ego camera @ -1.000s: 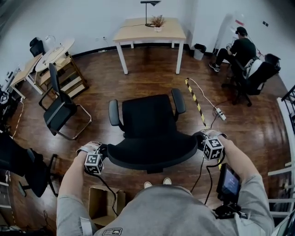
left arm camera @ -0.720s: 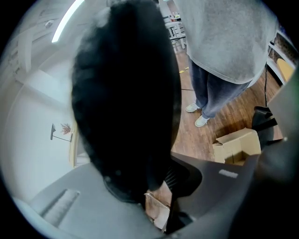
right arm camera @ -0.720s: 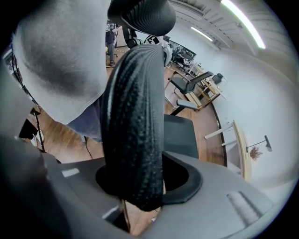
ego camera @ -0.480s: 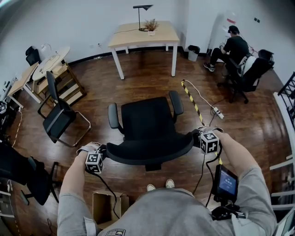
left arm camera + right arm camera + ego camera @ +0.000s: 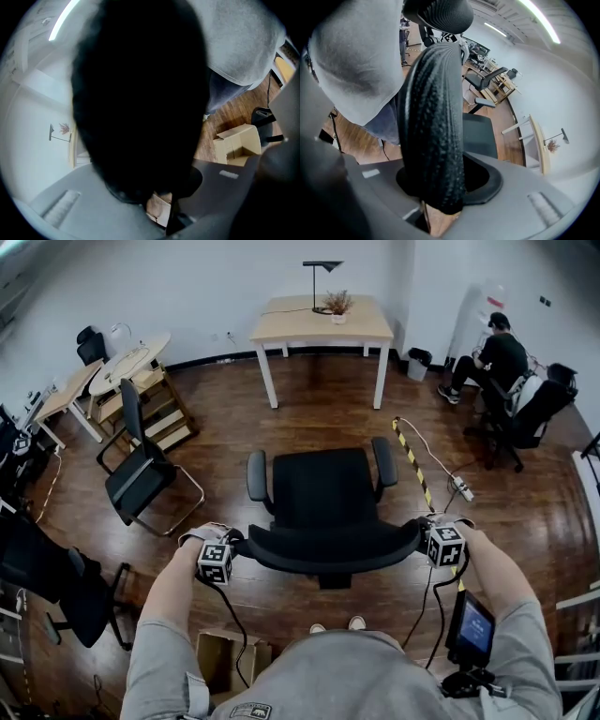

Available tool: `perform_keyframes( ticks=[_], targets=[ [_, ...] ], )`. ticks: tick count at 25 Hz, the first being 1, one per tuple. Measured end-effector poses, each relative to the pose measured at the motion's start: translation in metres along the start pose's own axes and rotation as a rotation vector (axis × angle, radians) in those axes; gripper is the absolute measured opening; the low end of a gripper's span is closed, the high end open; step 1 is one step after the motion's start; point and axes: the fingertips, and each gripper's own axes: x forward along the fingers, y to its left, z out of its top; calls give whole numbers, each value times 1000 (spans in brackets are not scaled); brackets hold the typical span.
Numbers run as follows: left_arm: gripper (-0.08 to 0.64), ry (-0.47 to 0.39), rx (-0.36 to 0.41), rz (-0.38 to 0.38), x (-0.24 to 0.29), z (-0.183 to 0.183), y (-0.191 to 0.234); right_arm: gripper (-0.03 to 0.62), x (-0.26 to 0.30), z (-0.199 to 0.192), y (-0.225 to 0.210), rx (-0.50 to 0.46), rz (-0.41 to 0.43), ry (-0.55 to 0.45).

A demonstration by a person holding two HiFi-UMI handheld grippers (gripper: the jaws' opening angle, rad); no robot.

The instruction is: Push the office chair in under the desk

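**No writing, brand or number is legible.** Square black-and-white coded markers cover the cubes of the left gripper (image 5: 232, 547) and the right gripper (image 5: 427, 538); these are patterns, not letters. A small patch (image 5: 246, 711) low on the person's grey top (image 5: 356, 681) carries print too small to read. The lit screen (image 5: 473, 627) beside the right forearm shows blue content, illegible. Yellow-and-black warning stripes mark a floor strip (image 5: 412, 463).

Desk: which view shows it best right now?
Head view: the whole desk stands clear beyond the chair. Right gripper view catches the desk edge-on at its margin; left gripper view shows only a sliver.
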Motion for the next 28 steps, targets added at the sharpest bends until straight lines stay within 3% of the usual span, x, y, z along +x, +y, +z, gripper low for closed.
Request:
perform_keyframes(
  ticks=[6, 12, 17, 21, 25, 28],
  targets=[
    [81, 4, 51, 13, 16, -24, 16, 160, 9, 9, -15, 12, -9, 16],
    [81, -15, 10, 6, 12, -26, 32, 160, 17, 13, -24, 40, -15, 24],
    [80, 8, 88, 18, 34, -46, 54, 160, 22, 8, -48, 28, -15, 18],
    [80, -3, 35, 3, 33, -39, 74, 160, 24, 1, -67, 32, -12, 19],
    [80, -6, 69, 12, 50, -49, 96, 159, 29, -4, -88, 42, -18, 15],
    [78, -4, 44, 0, 54, -53, 110, 160, 37, -6, -109, 39, -19, 10]
  ],
)
